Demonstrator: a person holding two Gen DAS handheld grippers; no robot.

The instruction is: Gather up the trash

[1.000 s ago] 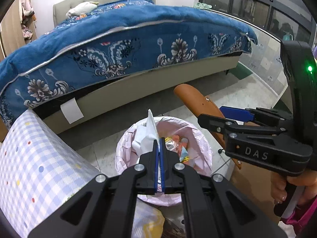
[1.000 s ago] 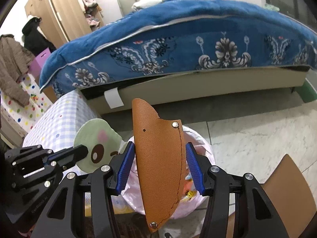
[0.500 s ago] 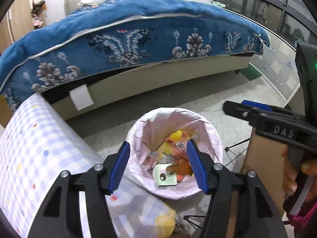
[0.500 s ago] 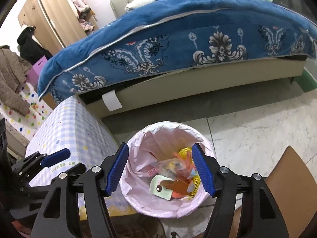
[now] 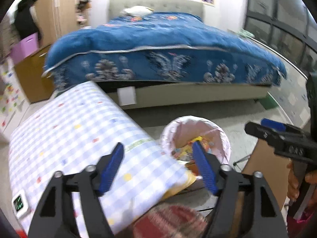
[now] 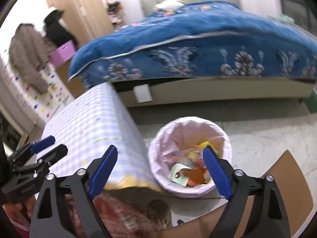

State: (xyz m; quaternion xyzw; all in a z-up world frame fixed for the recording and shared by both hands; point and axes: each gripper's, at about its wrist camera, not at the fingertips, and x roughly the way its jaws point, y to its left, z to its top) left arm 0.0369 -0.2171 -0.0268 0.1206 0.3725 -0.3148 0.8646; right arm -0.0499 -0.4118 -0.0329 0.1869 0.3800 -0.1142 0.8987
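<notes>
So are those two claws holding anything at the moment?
No. The left gripper and right gripper are both open and empty; the trash already lies in the bin.

My left hand-held gripper is matte black, with two angular arms joined by silver screw heads, and each finger carries a ribbed blue pad. My right hand-held gripper is built the same: black frame, silver screws, ridged blue pads. From the left camera I see faint pale lettering on the right unit's side, too blurred to read, and bare skin of my right hand wrapped round its black handle beside a pink sleeve.
</notes>
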